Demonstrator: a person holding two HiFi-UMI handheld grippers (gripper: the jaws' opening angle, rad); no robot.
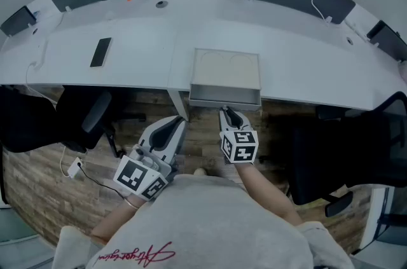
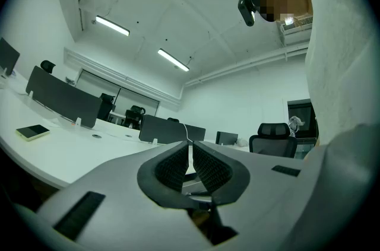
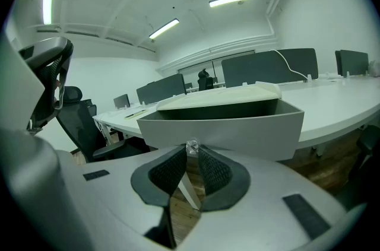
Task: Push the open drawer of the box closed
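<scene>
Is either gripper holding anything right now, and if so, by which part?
The right gripper appears to pinch the small clear knob on the front of the drawer between its jaw tips. The left gripper is shut on nothing.

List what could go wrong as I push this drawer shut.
The box sits unbraced on the desk, with the left gripper shut and well clear of it, so a push may slide the whole box instead of closing the drawer. The right gripper is closed on only the small knob; it could slip off or skew the drawer.

a curved white desk carries a beige box and a dark phone.
</scene>
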